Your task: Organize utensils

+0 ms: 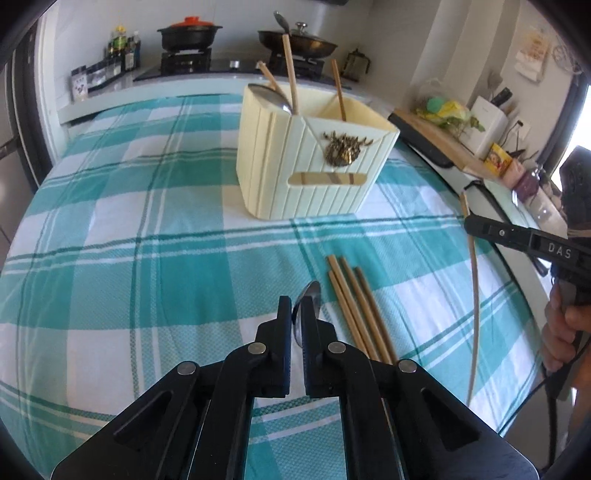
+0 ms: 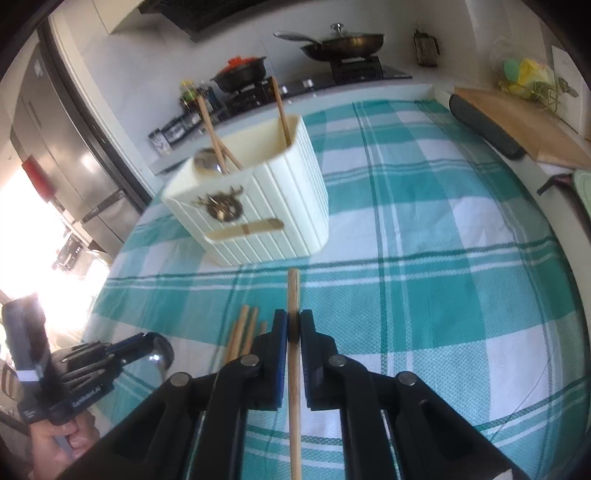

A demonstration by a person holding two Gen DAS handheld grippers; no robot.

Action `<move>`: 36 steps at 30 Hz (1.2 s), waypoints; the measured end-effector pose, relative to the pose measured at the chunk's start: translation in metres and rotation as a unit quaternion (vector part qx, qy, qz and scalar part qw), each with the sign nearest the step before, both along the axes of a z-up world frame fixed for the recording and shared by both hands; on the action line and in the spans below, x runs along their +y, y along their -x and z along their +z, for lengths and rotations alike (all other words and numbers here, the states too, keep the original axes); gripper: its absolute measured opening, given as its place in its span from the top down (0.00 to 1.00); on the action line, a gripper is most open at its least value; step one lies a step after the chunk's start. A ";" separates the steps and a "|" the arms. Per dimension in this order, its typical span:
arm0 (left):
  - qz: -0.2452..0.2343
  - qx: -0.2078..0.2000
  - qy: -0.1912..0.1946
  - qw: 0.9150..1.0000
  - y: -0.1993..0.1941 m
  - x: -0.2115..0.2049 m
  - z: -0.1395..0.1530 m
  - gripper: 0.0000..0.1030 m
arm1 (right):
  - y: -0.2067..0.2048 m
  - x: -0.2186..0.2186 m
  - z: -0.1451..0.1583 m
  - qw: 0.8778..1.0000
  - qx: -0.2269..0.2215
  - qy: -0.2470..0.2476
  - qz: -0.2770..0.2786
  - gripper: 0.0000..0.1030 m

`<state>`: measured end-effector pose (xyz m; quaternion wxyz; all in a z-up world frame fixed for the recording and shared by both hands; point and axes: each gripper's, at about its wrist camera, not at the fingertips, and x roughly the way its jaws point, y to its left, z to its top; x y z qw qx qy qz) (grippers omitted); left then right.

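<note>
With the left tongs [image 1: 297,308] clamped on a spoon [image 1: 309,295] and the right tongs [image 2: 293,325] on a chopstick [image 2: 293,295], each should be lowered upright into the cream utensil holder [image 1: 314,162] (spoon beside the spoon already there).

i'm seeing a teal-and-white checked cloth [image 1: 147,229] covering the table. behind it, a black pot with an orange lid [image 1: 189,32] and a lidded wok [image 2: 341,43] are sitting on the stove, a wooden board [image 2: 517,122] is lying beside what is possibly a fridge [image 2: 55,147].
</note>
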<state>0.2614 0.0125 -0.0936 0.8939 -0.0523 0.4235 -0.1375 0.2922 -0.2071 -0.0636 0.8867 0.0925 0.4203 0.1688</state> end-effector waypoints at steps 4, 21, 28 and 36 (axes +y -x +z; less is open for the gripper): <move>0.001 -0.004 0.007 1.000 -0.001 0.002 0.002 0.99 | 0.018 -0.004 0.031 0.999 -0.036 -0.009 0.004 0.93; 0.030 -0.131 0.007 0.991 0.035 0.024 0.083 1.00 | 0.071 -0.003 0.098 0.986 -0.164 0.018 0.009 0.93; 0.098 -0.112 0.026 0.989 0.026 0.072 0.070 0.77 | 0.080 -0.002 0.102 0.985 -0.170 0.018 0.009 0.93; 0.153 -0.006 0.076 0.985 -0.005 0.124 -0.003 0.44 | 0.087 0.001 0.102 0.985 -0.169 0.018 0.024 0.93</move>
